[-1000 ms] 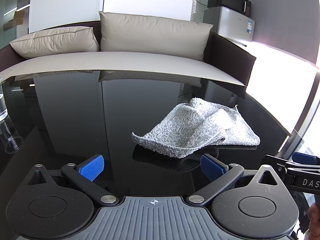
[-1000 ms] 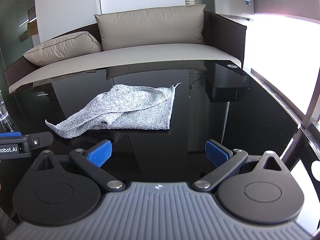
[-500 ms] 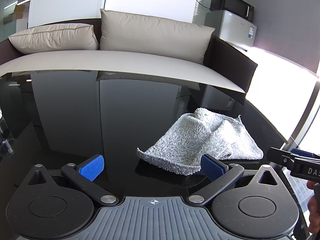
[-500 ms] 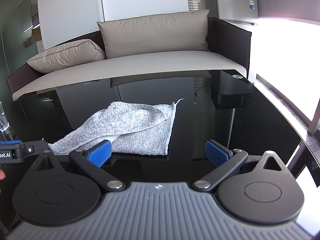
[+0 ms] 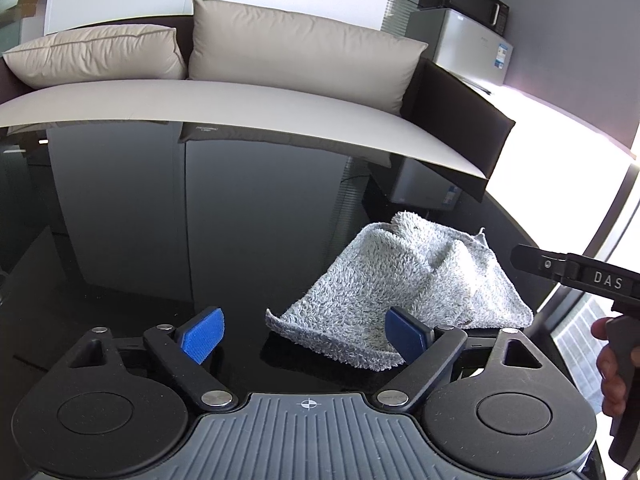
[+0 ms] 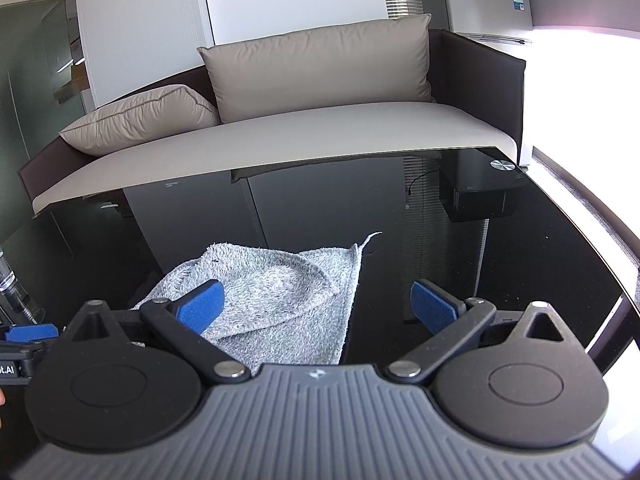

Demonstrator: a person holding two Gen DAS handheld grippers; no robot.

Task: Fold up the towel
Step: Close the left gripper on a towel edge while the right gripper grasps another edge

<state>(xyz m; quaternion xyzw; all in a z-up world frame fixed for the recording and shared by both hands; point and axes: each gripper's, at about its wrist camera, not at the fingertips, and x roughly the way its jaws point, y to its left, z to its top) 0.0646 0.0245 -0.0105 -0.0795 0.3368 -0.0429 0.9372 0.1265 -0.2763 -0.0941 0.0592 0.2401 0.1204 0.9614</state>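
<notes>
A crumpled grey towel lies on the black glass table. My left gripper is open, and the towel's near left corner lies between its blue pads, close to the right pad. In the right wrist view the towel lies just ahead, and my right gripper is open over its near right part, with the left pad above the cloth. The right gripper's body shows at the right of the left wrist view.
A beige sofa with cushions runs along the table's far edge. A small fridge with a microwave stands at the back right. A glass object stands at the table's left. The table's right edge is close.
Both grippers have moved forward and closer to the towel, which now sits between or under their pads. Both stay open. The towel has not moved.
</notes>
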